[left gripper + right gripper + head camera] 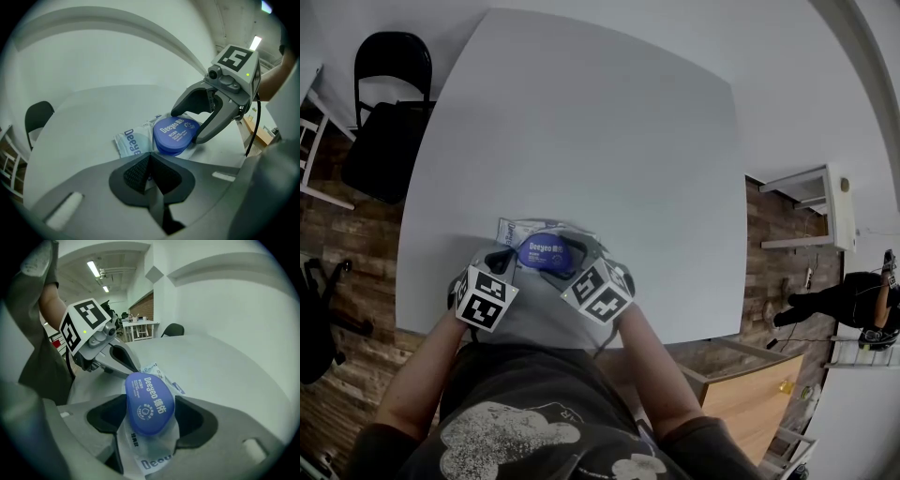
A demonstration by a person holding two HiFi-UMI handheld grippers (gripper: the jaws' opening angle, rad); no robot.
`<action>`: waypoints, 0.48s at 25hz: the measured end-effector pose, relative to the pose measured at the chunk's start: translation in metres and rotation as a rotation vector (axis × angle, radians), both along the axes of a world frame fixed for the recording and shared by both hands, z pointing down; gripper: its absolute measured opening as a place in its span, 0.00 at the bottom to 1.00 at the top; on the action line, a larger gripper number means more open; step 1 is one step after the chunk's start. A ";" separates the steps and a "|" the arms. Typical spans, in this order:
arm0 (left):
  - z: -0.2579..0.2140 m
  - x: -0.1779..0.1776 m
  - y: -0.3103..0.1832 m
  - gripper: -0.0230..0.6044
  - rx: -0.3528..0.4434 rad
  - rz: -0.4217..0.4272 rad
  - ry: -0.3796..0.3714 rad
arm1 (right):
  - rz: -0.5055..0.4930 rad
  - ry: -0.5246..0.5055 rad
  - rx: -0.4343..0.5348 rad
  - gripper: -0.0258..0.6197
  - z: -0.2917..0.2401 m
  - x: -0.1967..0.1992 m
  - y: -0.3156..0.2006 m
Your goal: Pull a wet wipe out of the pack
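Note:
A white wet wipe pack [512, 233] with a round blue lid [546, 253] lies near the front edge of the white table [581, 122]. My left gripper [150, 157] is shut, its tips pinching the near edge of the pack [129, 143]. My right gripper [150, 413] has its jaws closed against both sides of the blue lid [147, 401], with the pack's wrapper [150, 458] running back between them. In the left gripper view the right gripper's fingers [197, 138] hold the lid [176, 133] from both sides. No wipe shows outside the pack.
A black chair [389, 103] stands beyond the table's left corner. A wooden cabinet [750, 384] and a white shelf unit [811, 206] are on the right. The person's torso is right at the table's front edge.

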State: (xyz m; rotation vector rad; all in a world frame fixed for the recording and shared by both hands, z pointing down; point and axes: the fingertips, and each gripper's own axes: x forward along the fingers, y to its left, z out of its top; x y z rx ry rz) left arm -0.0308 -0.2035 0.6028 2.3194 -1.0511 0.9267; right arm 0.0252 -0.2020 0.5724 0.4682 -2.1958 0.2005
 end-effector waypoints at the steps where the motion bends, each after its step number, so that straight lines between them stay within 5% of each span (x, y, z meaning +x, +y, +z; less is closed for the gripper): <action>1: 0.000 0.000 0.000 0.06 -0.001 0.000 0.000 | 0.000 0.001 0.024 0.52 -0.002 0.000 0.000; 12: 0.000 -0.003 0.002 0.06 0.002 -0.001 0.001 | -0.045 0.029 0.252 0.49 -0.023 0.000 0.000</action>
